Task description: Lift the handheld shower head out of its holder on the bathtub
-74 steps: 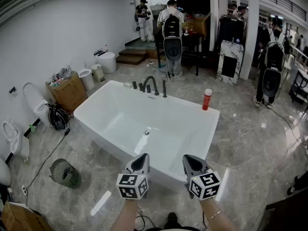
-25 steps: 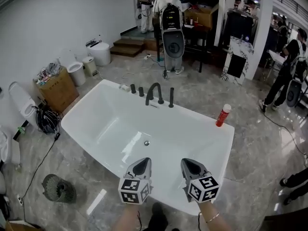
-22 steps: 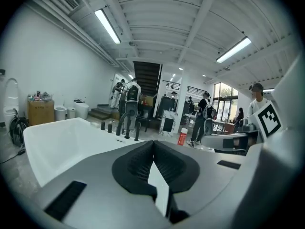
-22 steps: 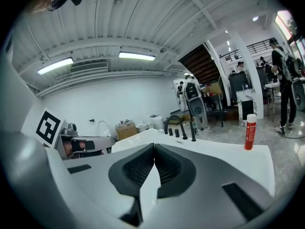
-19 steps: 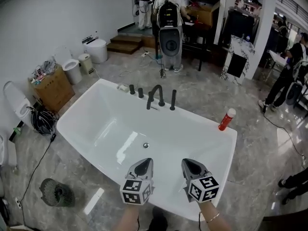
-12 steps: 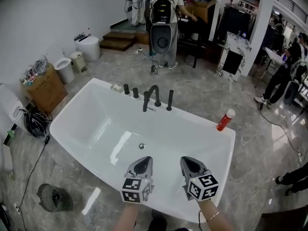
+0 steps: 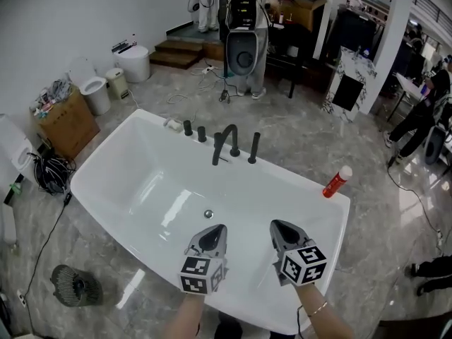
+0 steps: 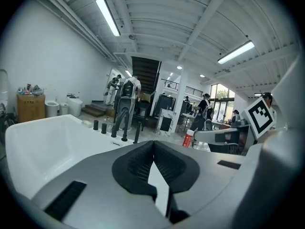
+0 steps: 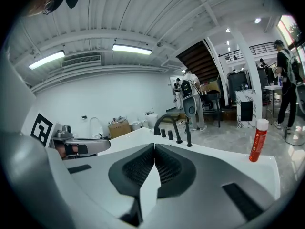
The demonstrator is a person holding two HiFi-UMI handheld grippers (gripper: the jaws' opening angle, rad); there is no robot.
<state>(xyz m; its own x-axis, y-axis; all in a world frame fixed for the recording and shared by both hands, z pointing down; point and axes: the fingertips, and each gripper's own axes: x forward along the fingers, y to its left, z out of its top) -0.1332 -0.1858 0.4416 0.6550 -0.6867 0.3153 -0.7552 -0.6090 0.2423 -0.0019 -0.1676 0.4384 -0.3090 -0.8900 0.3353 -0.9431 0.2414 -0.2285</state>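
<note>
At the near rim of the tub [image 7: 134, 175], we held our left gripper [image 7: 212, 236] and right gripper [image 7: 283, 233] pressed shut and empty: the approach step. The shower head [image 7: 253, 147] stood in its holder on the far rim beside the faucet [image 7: 224, 143], well apart. Next, we judged: reach across, jaws spread.

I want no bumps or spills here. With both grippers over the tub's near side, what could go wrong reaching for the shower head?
1. The handheld shower head stands across the bathtub, close beside the faucet spout; an approach may bump the spout.
2. The left gripper and right gripper both have jaws together, so either would push the head, not grasp it, unless opened.
3. The red bottle stands upright on the right rim and could be knocked over.
</note>
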